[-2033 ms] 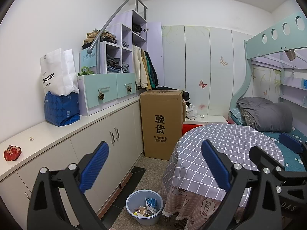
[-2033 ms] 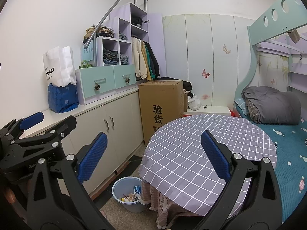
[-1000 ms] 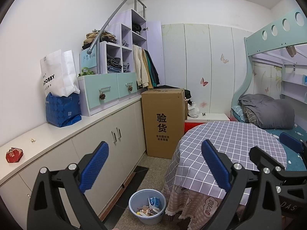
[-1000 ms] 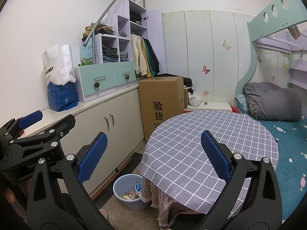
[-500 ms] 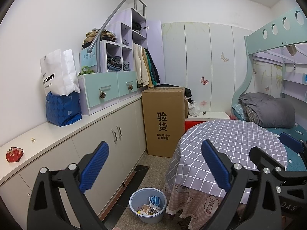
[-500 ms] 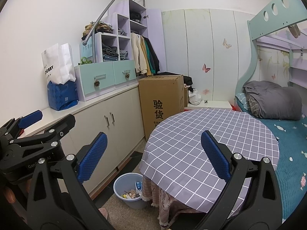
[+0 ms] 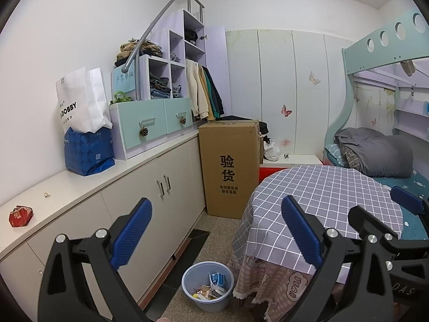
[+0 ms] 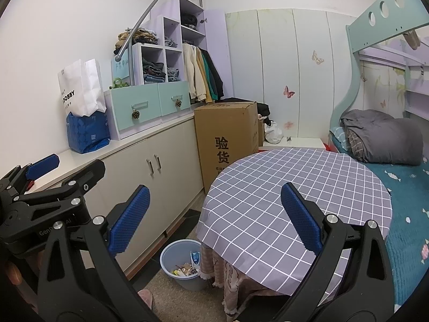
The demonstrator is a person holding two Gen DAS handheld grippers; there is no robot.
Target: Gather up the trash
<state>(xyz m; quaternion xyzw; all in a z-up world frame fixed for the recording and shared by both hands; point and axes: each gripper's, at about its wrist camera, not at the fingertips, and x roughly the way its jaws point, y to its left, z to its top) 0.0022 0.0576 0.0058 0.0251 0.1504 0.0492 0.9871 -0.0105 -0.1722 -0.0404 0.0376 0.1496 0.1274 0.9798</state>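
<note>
Both the left claw (image 7: pixel 214 230) and right claw (image 8: pixel 213 217) gape wide, empty; blue trash bin (image 7: pixel 207 285) on the floor at 6 o'clock, red wrapper (image 7: pixel 21 216) on the bench (image 7: pixel 80 185) at 9

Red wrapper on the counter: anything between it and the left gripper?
Nothing visible. The red wrapper lies alone on the white countertop, left of the open left gripper, with bare counter between.

I see white walls, a low beige cabinet (image 7: pixel 150 187) at nine o'clock, a round checked-cloth table (image 8: pixel 295 187) ahead, bunk bed (image 8: pixel 388 26) at three.
</note>
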